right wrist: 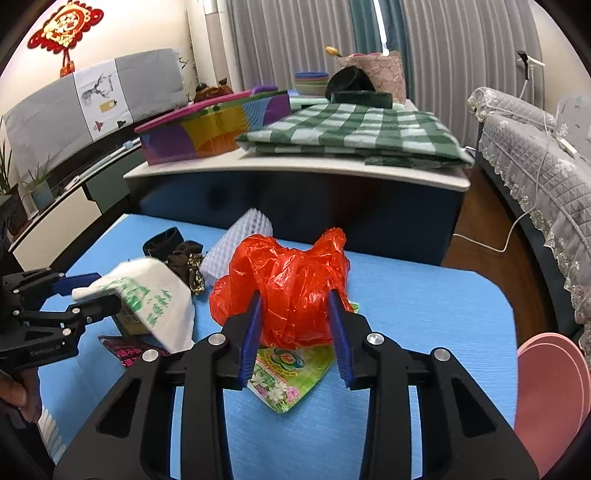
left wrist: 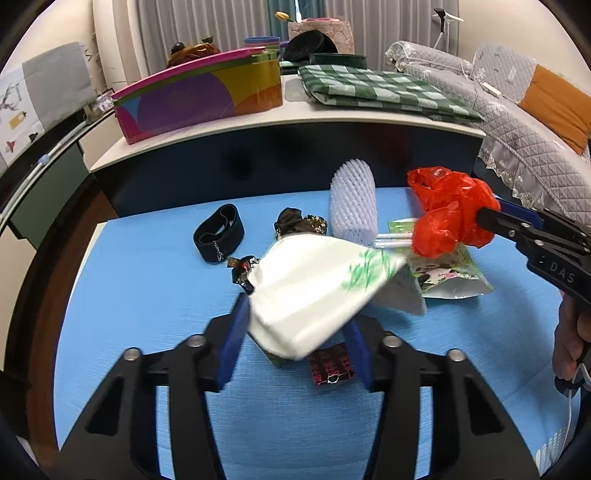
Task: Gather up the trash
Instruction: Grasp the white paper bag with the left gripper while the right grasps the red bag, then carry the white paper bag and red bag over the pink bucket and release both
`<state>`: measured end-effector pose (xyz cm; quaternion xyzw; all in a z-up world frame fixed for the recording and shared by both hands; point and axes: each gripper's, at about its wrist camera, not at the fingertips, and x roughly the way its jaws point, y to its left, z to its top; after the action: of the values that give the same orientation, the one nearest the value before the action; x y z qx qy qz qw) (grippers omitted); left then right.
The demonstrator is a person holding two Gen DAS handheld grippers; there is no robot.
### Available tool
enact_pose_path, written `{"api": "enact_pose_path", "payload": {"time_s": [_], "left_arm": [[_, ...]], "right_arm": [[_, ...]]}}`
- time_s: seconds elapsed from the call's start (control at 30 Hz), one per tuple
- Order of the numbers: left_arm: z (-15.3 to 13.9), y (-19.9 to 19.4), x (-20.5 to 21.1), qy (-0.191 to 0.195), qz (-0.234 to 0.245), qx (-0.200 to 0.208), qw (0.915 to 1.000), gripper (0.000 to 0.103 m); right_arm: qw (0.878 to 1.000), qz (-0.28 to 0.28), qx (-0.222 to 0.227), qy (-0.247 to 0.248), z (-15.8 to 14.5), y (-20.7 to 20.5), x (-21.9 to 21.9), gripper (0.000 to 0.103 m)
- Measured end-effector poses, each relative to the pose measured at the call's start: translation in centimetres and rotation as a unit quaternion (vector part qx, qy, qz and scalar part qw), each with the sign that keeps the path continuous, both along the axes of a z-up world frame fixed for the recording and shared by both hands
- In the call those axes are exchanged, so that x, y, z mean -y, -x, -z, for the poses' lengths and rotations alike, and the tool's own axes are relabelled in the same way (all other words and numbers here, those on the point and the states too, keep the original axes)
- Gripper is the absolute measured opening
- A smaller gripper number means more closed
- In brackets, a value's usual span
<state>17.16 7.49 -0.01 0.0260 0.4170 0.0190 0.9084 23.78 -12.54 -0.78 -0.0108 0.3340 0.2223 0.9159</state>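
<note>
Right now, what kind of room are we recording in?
Most likely a home living room: a sofa with a quilted lace-trimmed cover, full-length curtains, and a red knot ornament on the wall. Trash lies on a blue mat.

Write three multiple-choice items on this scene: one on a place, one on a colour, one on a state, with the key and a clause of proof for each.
1. Where does the white foam net sleeve lie?
A. on the blue mat
B. on the green checked cloth
C. inside the colourful box

2. What colour is the crumpled plastic bag between the right gripper's fingers?
A. black
B. red
C. yellow

3. What state is the left gripper in?
A. open and empty
B. shut on a white bag with green print
C. out of view

Key: 1 A, the sleeve rests on the blue mat beside the wrappers. 2 B, the bag is bright red in both views. 3 B, the white bag sits pinched between its blue pads.
</note>
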Motion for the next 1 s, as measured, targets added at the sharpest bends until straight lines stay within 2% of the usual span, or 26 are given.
{"api": "enact_pose_path", "payload": {"time_s": [0.03, 0.1, 0.23, 0.53, 1.0], "left_arm": [[-0.2, 0.1, 0.0, 0.002, 0.0, 0.002, 1.0, 0.036], [-0.4, 0.3, 0.0, 0.002, 0.001, 0.006, 1.0, 0.033], [-0.9, 0.8, 0.2, 0.006, 0.008, 0.013, 0.9999, 0.017], [-2.7, 2.6, 0.7, 0.018, 0.018, 0.035, 0.9991, 0.009], [-4.2, 4.8, 1.7, 0.041, 0.025, 0.057, 0.9972, 0.008]], "right_arm": [[1.0, 0.002, 0.002, -0.002, -0.2, 0.1, 0.2, 0.035], [1.0, 0.005, 0.006, -0.004, -0.7, 0.6, 0.6, 0.034], [1.0, 0.011, 0.016, -0.007, -1.8, 1.7, 1.4, 0.034], [0.999, 0.025, 0.036, -0.01, -4.1, 4.8, 3.8, 0.034], [0.997, 0.042, 0.07, 0.011, -8.1, 9.3, 6.0, 0.034]]}}
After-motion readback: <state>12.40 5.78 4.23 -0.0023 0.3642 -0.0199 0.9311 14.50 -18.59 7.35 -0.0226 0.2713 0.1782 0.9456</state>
